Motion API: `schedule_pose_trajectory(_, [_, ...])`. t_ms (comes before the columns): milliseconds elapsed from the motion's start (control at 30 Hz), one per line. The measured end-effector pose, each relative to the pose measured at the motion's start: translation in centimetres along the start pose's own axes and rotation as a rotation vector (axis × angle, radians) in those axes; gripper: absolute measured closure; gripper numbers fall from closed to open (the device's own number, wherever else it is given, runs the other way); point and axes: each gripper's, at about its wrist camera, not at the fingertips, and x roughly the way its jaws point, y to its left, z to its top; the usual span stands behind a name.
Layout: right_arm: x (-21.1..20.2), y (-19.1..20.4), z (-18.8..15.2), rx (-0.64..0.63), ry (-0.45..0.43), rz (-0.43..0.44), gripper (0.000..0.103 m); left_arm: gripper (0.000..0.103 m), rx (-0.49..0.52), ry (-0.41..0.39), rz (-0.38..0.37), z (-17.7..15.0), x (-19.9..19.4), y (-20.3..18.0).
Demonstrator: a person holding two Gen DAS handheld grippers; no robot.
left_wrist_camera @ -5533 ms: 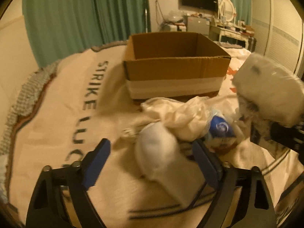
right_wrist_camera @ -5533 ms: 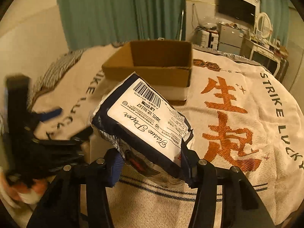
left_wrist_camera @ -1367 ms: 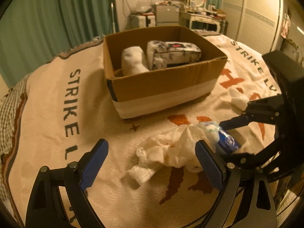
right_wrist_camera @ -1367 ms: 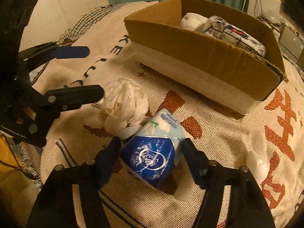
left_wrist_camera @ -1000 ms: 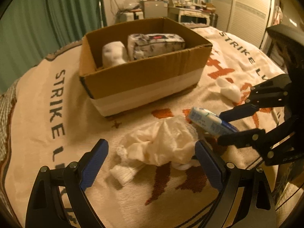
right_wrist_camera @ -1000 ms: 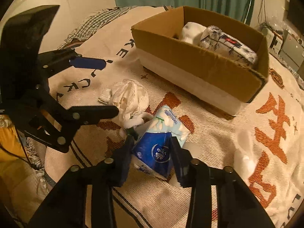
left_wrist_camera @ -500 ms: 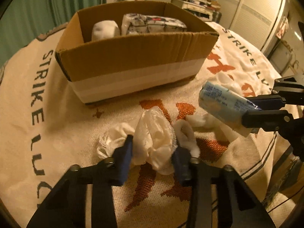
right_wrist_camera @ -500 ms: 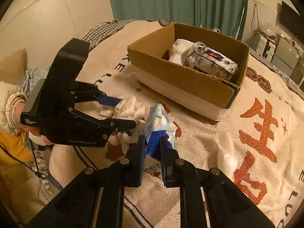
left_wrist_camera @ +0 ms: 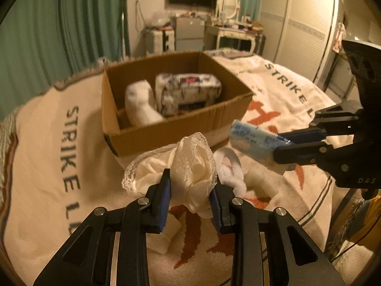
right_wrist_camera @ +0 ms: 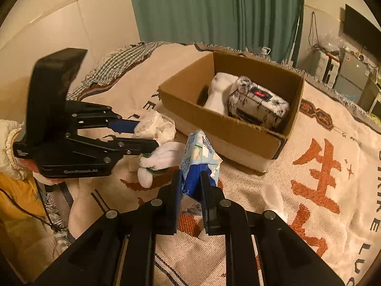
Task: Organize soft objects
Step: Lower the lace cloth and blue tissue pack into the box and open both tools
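Left gripper [left_wrist_camera: 190, 190], clenched on a bundle of cream lace cloth [left_wrist_camera: 193, 164], holds it clear of the blanket [left_wrist_camera: 42, 143]; the blue pads [left_wrist_camera: 164, 197] bite the bundle near its base, so that loose folds spill forward and to the left. Right gripper [right_wrist_camera: 190, 188], likewise clamped, pinches a blue tissue pack [right_wrist_camera: 198, 157] by one end, the pack standing nearly upright between the fingers (a thin, compliant packet is probably easiest to hold edge-on). Just beside the lace, a white sock [right_wrist_camera: 162, 157] hangs or lies at the left fingertips; whether it is caught in the grasp cannot be told. Beyond both grippers stands the open cardboard box [right_wrist_camera: 228, 128], toward the far edge of the blanket, already containing a white stuffed item [right_wrist_camera: 218, 90] and a patterned tissue pack [right_wrist_camera: 258, 102], with free floor at its near-left corner. A further white sock [right_wrist_camera: 273, 197] lies on the blanket to the right. Both loads are judged ready for transfer into the box.
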Motion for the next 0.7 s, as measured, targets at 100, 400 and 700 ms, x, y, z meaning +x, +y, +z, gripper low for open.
schedule_pose_trajectory(100, [-0.7, -0.1, 0.6, 0.007, -0.030, -0.004, 0.089, 0.074, 0.000, -0.038, -0.015, 0.9, -0.7, -0.1])
schedule_pose_trajectory(400, [-3.5, -1.2, 4.2, 0.007, -0.150, -0.058, 0.089, 0.075, -0.047, -0.091, -0.016, 4.7, -1.5, 0.2])
schedule_pose_trajectory(700, [-1.2, -3.5, 8.0, -0.023, -0.155, -0.118, 0.089, 0.075, 0.021, -0.139, 0.090, 8.7, 1.2, 1.5])
